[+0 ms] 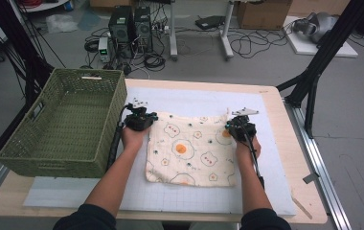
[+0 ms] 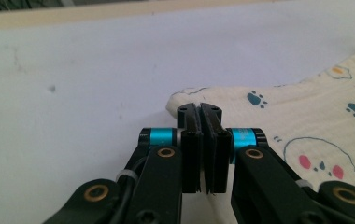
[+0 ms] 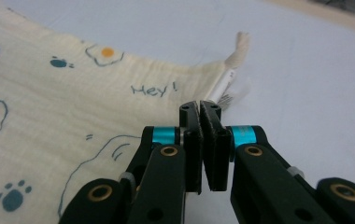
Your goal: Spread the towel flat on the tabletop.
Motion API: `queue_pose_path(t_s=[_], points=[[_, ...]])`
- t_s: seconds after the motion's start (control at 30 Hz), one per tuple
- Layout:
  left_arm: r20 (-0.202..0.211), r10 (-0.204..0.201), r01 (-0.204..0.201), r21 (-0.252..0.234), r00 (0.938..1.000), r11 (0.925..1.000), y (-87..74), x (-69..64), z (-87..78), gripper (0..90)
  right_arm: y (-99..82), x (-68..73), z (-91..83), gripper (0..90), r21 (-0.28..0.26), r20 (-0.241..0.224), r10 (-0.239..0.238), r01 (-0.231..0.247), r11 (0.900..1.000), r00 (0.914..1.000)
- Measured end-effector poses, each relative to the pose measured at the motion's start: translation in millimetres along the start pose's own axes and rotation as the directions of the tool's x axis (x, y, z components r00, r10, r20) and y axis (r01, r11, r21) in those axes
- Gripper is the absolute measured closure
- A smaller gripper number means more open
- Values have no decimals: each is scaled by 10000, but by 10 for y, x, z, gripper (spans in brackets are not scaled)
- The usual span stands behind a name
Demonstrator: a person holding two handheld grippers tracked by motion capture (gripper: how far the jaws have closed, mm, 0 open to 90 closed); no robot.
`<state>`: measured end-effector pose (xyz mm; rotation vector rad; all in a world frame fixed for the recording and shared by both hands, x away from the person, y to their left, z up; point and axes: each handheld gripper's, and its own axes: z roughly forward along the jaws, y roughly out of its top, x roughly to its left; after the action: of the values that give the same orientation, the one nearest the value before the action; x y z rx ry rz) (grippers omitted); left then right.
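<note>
A cream muslin cloth (image 1: pixel 189 149) printed with fried eggs and paw prints lies flat near the middle of the counter (image 1: pixel 285 143), on its white mat (image 1: pixel 185 98). "Hey!" is written near its far right corner. The left gripper (image 1: pixel 141 118) has its jaws clamped on the far left corner, the right gripper (image 1: pixel 240 128) on the far right corner. A green woven basket (image 1: pixel 70 122) stands at the counter's left edge.

grey floor (image 1: pixel 352 96), tangled cables (image 1: pixel 247 45), computer towers (image 1: pixel 130 24)

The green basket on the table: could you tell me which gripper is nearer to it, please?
Left. The left gripper sits just beside the basket, at the cloth's far left corner; the right gripper is across the cloth.
</note>
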<state>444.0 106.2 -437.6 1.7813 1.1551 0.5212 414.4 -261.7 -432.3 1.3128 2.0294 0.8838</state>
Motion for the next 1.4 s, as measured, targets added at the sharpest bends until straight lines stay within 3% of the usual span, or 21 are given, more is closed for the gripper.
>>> queue_pose_path(t_s=[0.07,0.13,0.2,0.3,0.37,0.43,0.57,0.63,0.73,0.87,0.9,0.97,1.03,1.1,1.13,1.2,1.3,1.4], points=[[-116,-18,15,-237,9999,9997,21,-18,-4,767,18,0,-1,865,-202,188,186,-182,9996,9997],[69,-284,283,157,9996,9995,5,-23,-1,556,8,6,13,802,31,112,247,-247,9997,9996],[140,-95,86,591,9999,9982,-32,-35,-24,506,-20,13,11,723,109,-168,309,-307,9995,9994],[147,-30,21,598,9999,9982,-104,-48,-114,483,-25,27,-41,621,231,-583,265,-252,9994,9979],[272,-115,96,695,9996,9975,-150,-49,-172,467,-4,46,-105,607,47,-884,43,-39,10000,9961],[442,-139,95,977,9989,9952,-180,-59,-225,473,17,77,-187,603,-48,-1037,-200,196,9998,9944],[795,-68,-15,1030,9968,9947,-254,-107,-364,534,-13,106,-337,571,-172,-1416,-639,621,9979,9879],[1052,95,-250,1470,9944,9888,-267,-137,-395,534,-89,106,-405,567,-197,-1427,-782,762,9969,9867],[1095,331,-476,1325,9934,9900,-294,-207,-452,536,-238,80,-488,565,-63,-1563,-535,532,9986,9863],[1208,551,-763,1777,9911,9811,-395,-264,-431,537,-425,65,-543,568,90,-1860,-269,291,9995,9822],[1029,729,-890,1623,9920,9827,-421,-285,-432,548,-460,68,-533,570,194,-1858,-277,318,9993,9822],[556,1116,-1187,1464,9922,9821,-447,-296,-444,688,-512,70,-496,597,421,-1925,-204,290,9987,9811],[735,818,-916,1419,9939,9856,-445,-272,-436,866,-535,74,-450,693,569,-2105,-96,220,9981,9775],[678,819,-909,1425,9943,9856,-433,-270,-422,870,-518,85,-432,854,529,-2363,-183,316,9981,9715],[509,885,-950,1442,9948,9850,-420,-268,-411,872,-499,104,-417,863,547,-2310,-319,457,9975,9724],[116,612,-623,1377,9981,9885,-391,-250,-371,874,-458,123,-389,867,571,-2052,-449,578,9967,9777],[-277,12,24,1311,9996,9914,-373,-179,-333,875,-428,120,-335,867,523,-1713,-258,353,9980,9849],[-623,-66,143,1247,9980,9921,-348,-134,-307,875,-400,119,-283,866,405,-1560,-91,155,9991,9877]])
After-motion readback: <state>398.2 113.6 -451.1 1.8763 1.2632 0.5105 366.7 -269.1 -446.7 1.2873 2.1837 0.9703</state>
